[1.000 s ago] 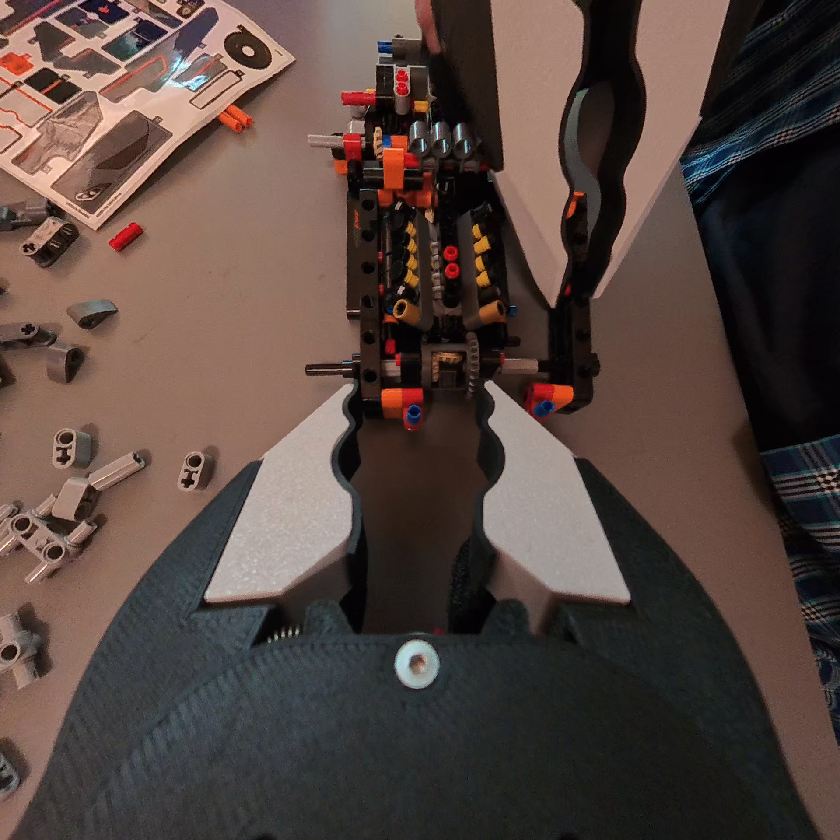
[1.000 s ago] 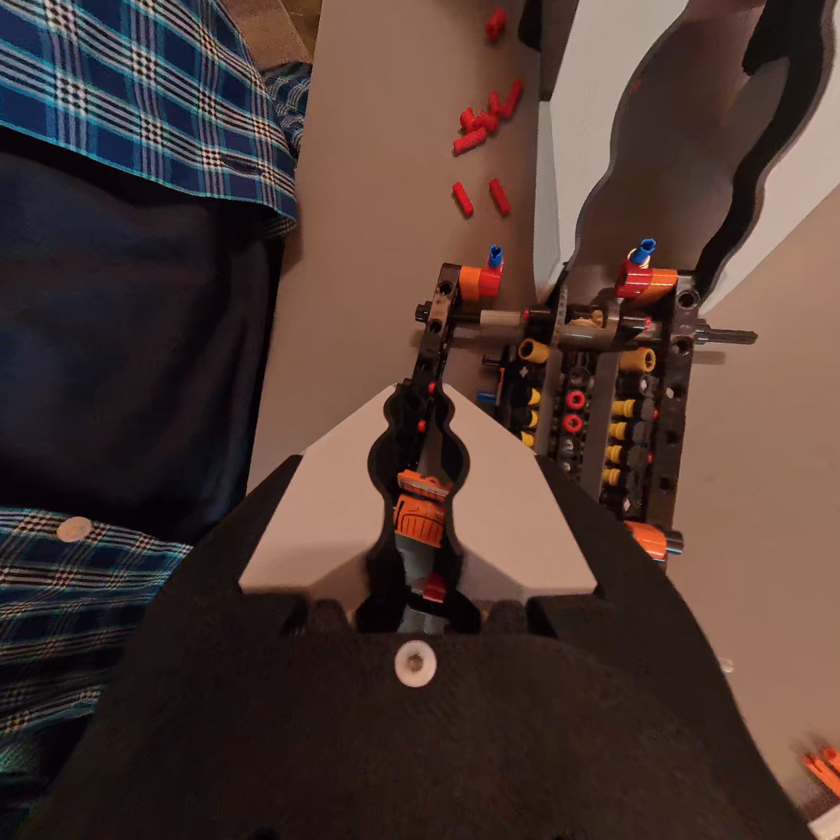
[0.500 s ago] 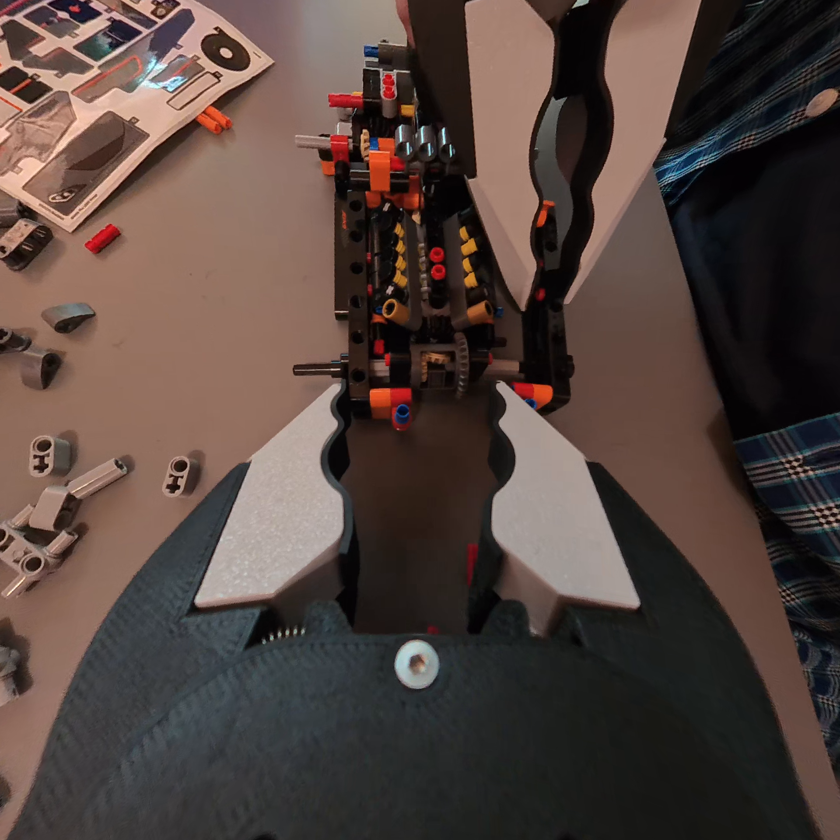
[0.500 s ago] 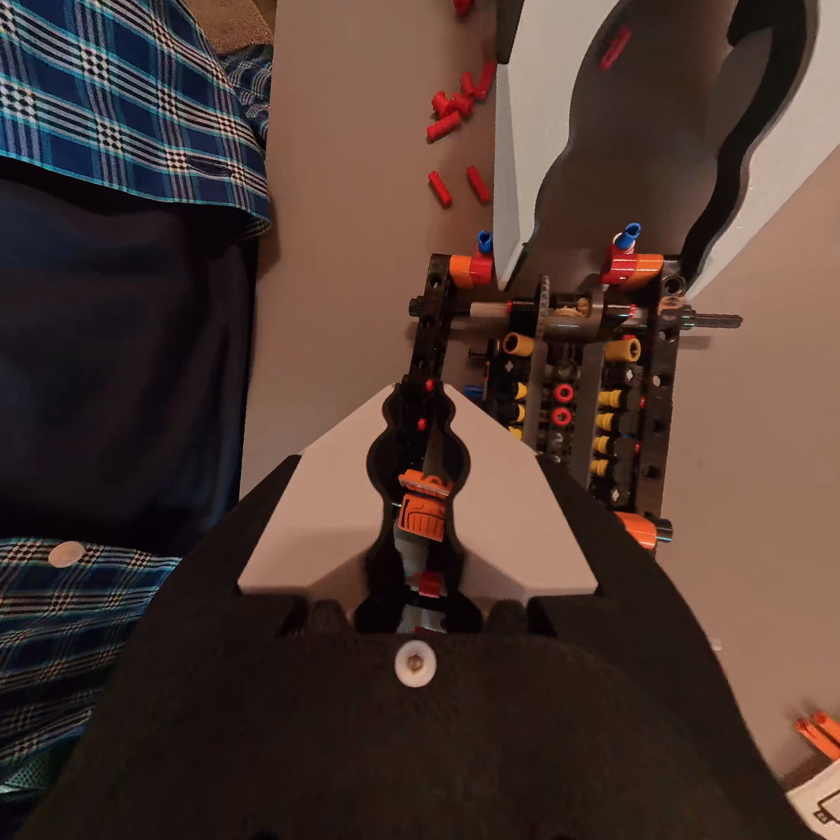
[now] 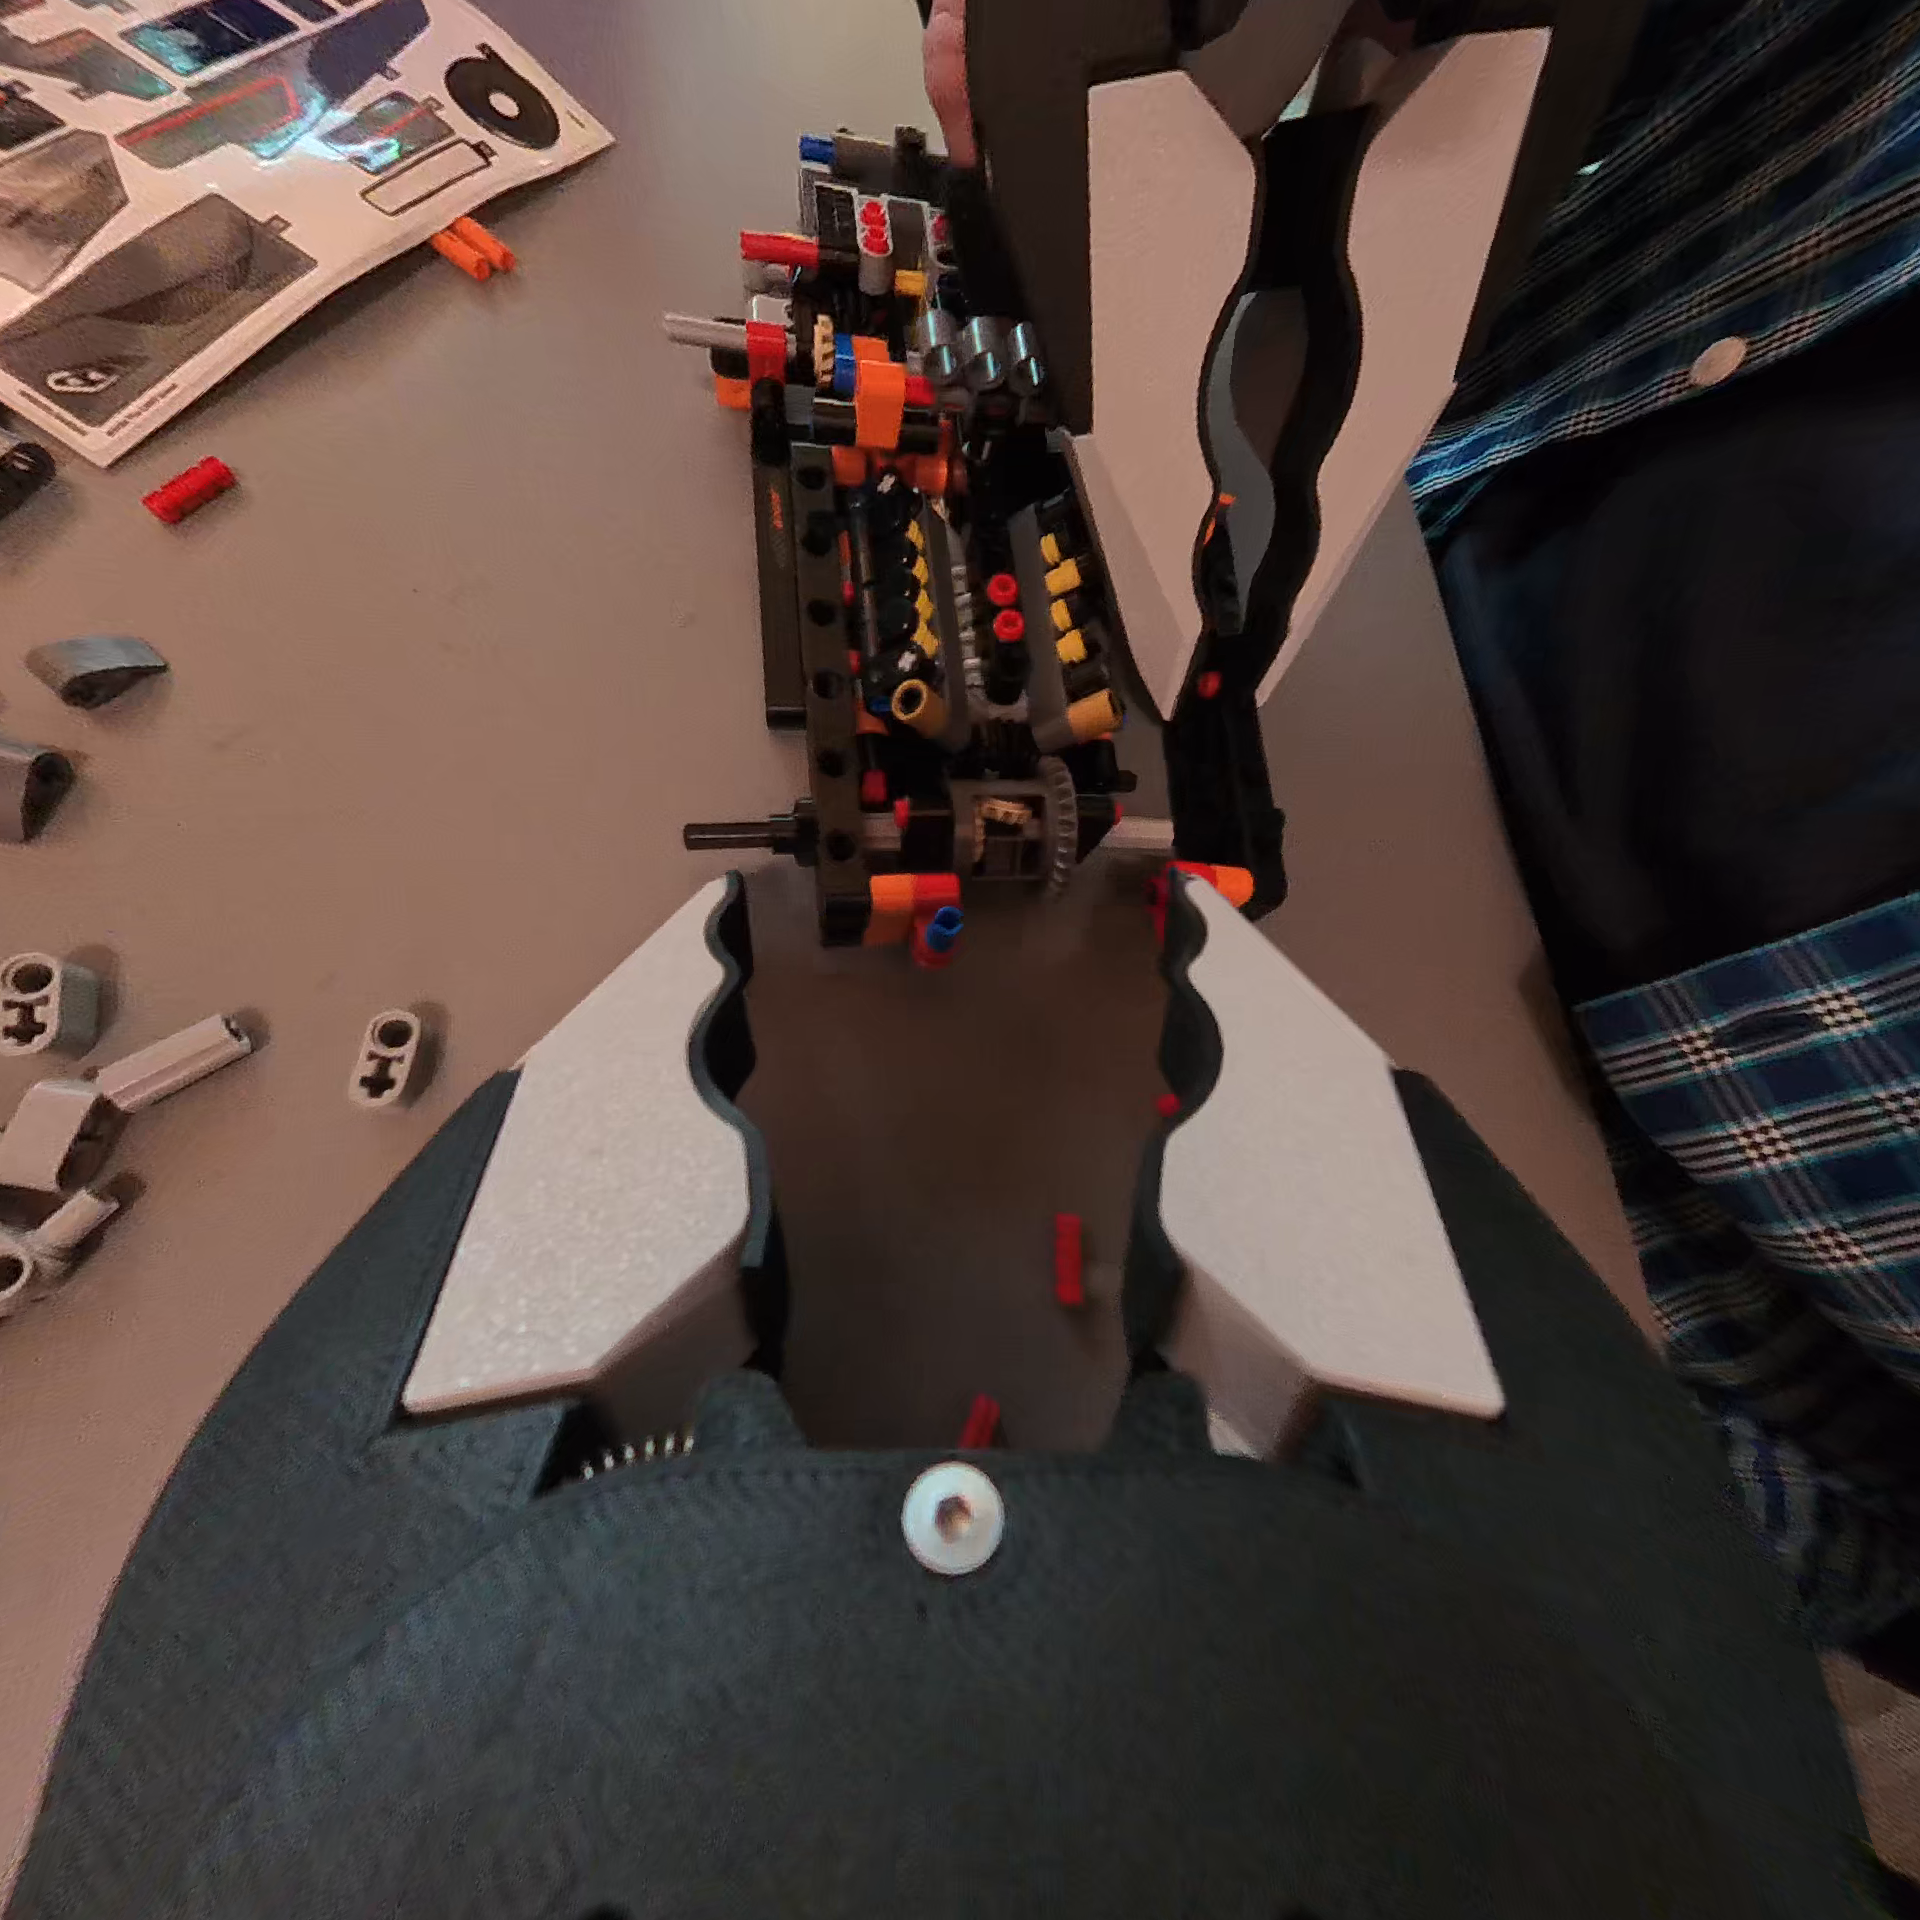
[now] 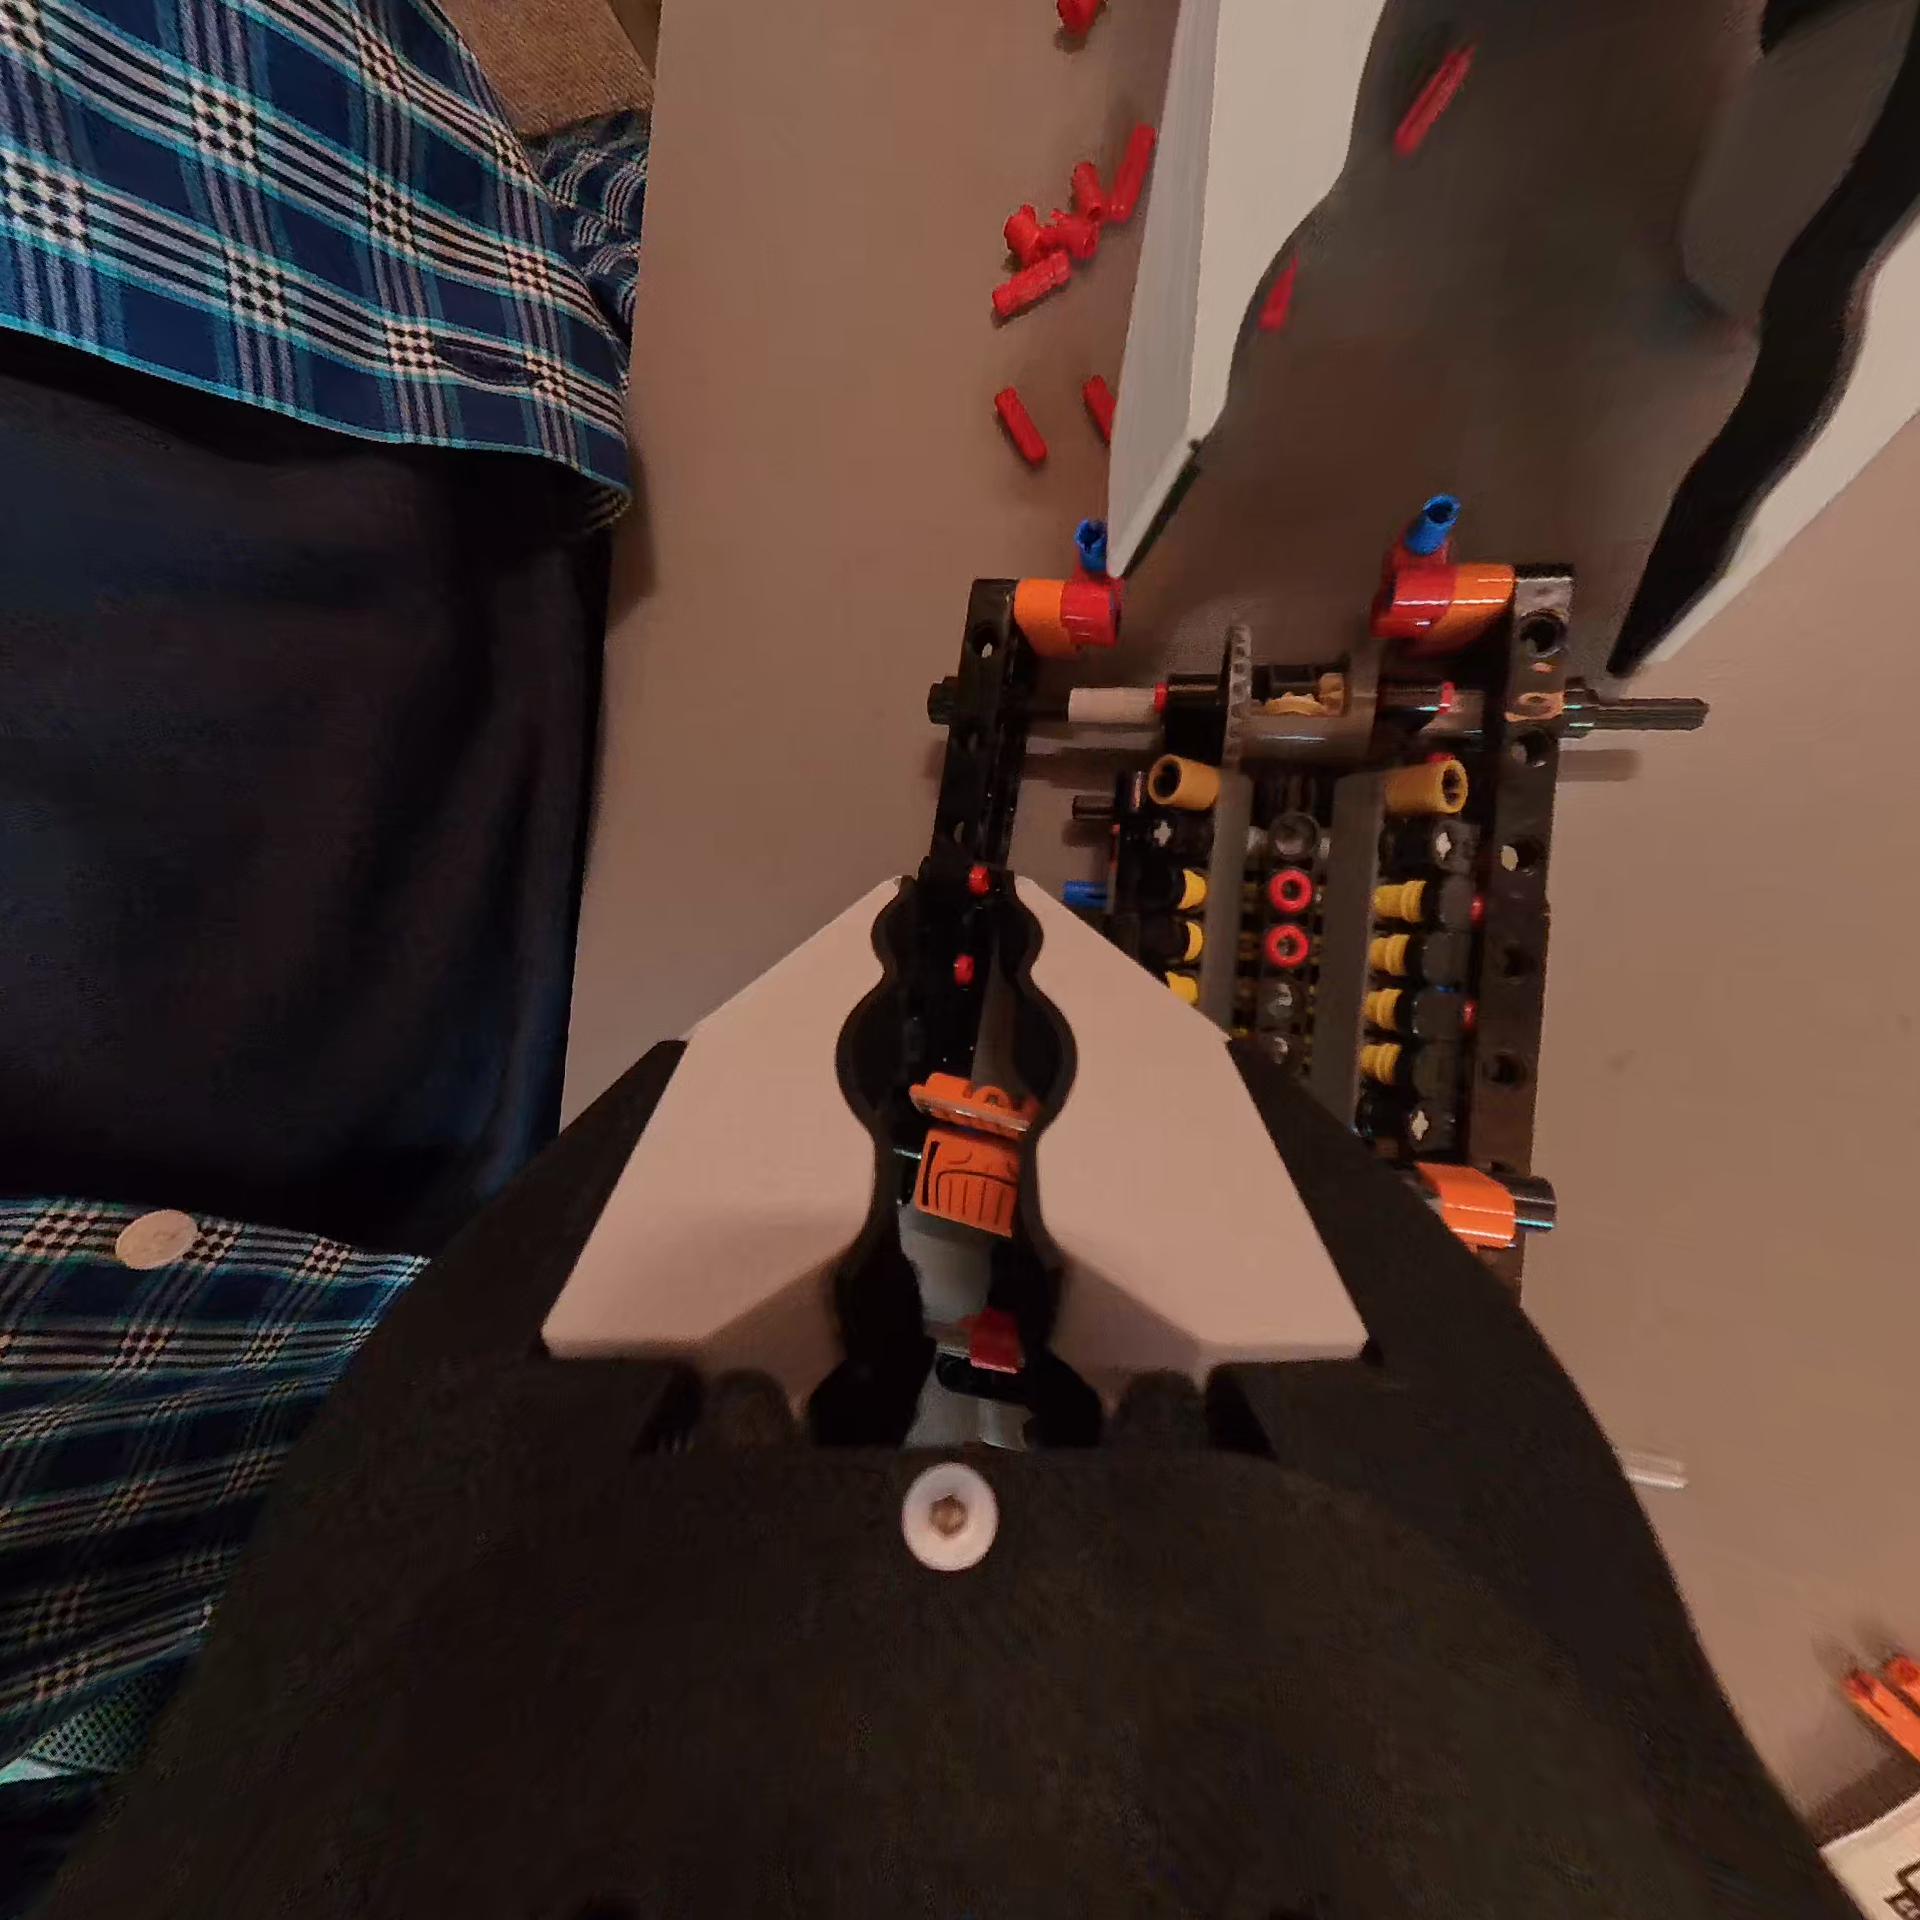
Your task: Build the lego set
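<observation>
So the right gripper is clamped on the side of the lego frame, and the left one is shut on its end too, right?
Not quite. The left gripper is open, its fingers spread at the end of the lego frame, gripping nothing, as the left wrist view shows. The right gripper is indeed clamped on the frame's side.

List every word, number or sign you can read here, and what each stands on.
Sticker sheet: small print near its lower edge, too small to read.
Black beam on the lego chassis: a small orange mark, too blurred to read.
Paper corner, right wrist view: black print, cut off by the frame.
Nothing legible anywhere.
</observation>
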Demonstrator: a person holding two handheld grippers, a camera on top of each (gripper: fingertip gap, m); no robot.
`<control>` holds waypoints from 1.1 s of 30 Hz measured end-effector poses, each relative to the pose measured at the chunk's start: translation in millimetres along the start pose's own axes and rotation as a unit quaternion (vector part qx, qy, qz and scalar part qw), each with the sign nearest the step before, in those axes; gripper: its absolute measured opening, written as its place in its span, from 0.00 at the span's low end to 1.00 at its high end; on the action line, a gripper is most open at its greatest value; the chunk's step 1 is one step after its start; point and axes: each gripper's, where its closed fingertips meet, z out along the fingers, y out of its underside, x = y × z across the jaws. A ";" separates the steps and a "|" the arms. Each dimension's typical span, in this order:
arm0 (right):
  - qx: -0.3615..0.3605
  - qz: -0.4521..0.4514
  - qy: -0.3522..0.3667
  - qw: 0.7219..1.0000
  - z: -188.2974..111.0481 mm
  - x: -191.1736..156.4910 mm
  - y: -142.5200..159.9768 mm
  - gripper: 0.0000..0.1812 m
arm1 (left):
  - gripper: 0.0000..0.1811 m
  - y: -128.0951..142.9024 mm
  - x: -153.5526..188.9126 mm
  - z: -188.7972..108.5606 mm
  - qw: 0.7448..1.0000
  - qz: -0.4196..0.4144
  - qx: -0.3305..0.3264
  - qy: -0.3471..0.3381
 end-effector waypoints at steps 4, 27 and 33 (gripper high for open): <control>0.000 -0.001 -0.004 1.000 0.0 -1.3 -0.1 0.07 | 0.46 -0.5 2.1 -1.6 1.000 -0.005 0.004 0.015; 0.004 0.019 0.012 1.000 -0.8 4.9 -1.3 0.06 | 0.56 6.7 4.0 18.0 0.986 0.118 -0.051 -0.106; 0.012 0.023 0.057 0.998 -9.1 8.0 -5.8 0.14 | 0.56 6.0 2.8 18.1 0.987 0.113 -0.049 -0.106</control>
